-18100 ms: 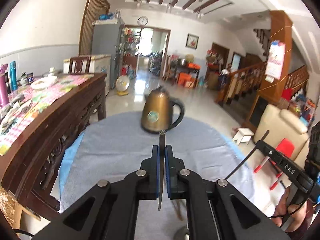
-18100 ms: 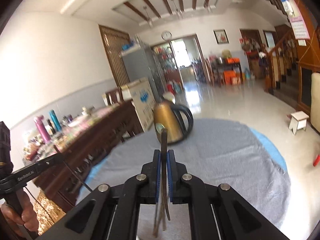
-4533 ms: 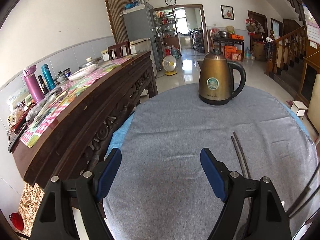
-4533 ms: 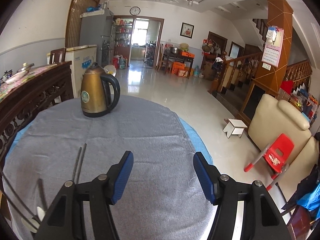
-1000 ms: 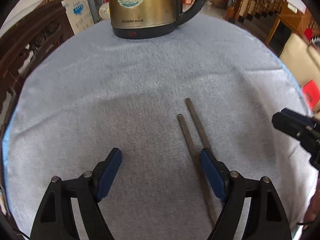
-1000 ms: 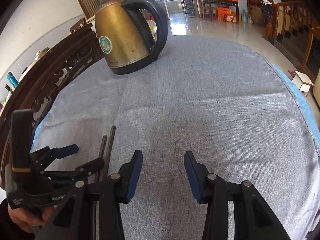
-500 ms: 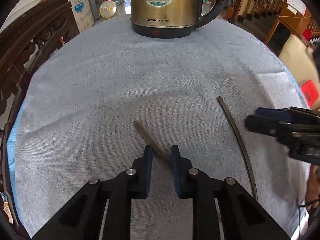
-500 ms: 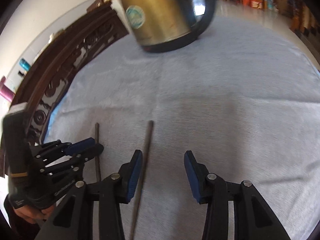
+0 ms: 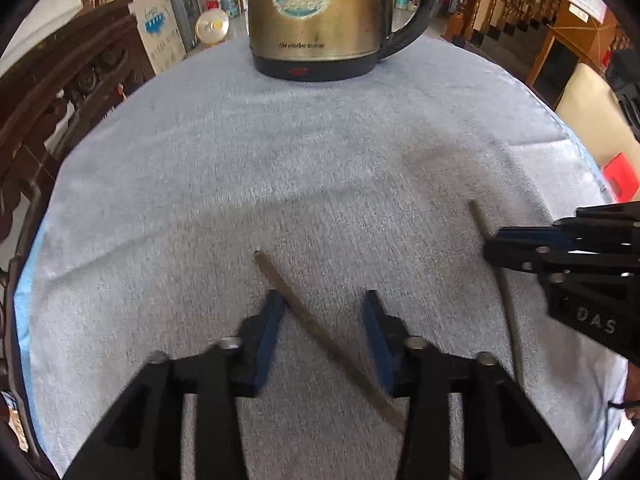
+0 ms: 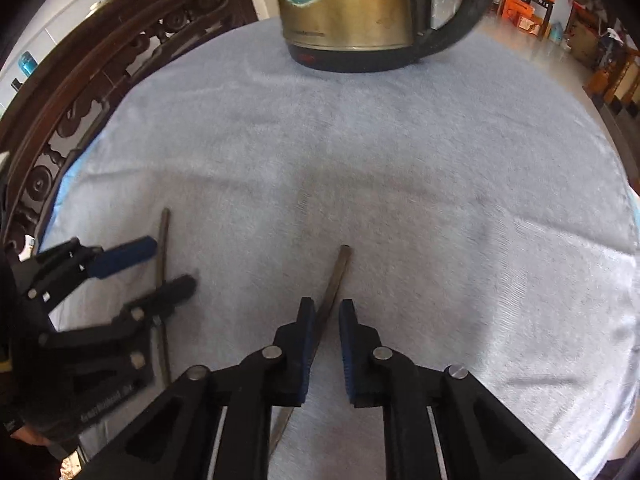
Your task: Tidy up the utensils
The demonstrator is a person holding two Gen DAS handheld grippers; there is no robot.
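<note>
Two dark chopsticks lie apart on the grey cloth (image 9: 320, 152). In the left wrist view, one chopstick (image 9: 320, 340) lies diagonally between the blue pads of my left gripper (image 9: 324, 312), which is open around it. The other chopstick (image 9: 480, 220) lies to the right, under my right gripper (image 9: 504, 248). In the right wrist view, my right gripper (image 10: 323, 316) is low over that chopstick (image 10: 334, 280), jaws narrowly apart around it, not clamped. My left gripper (image 10: 148, 264) shows at the left, open over the first chopstick (image 10: 163, 232).
A brass electric kettle (image 9: 320, 20) with a black handle stands at the far side of the round table; it also shows in the right wrist view (image 10: 360, 12). A carved dark wooden sideboard (image 10: 100, 80) runs along the left. Stairs and chairs lie beyond on the right.
My left gripper was nearly shut on its chopstick half a second ago and has now opened. My right gripper has moved over the other chopstick and narrowed its jaws around it.
</note>
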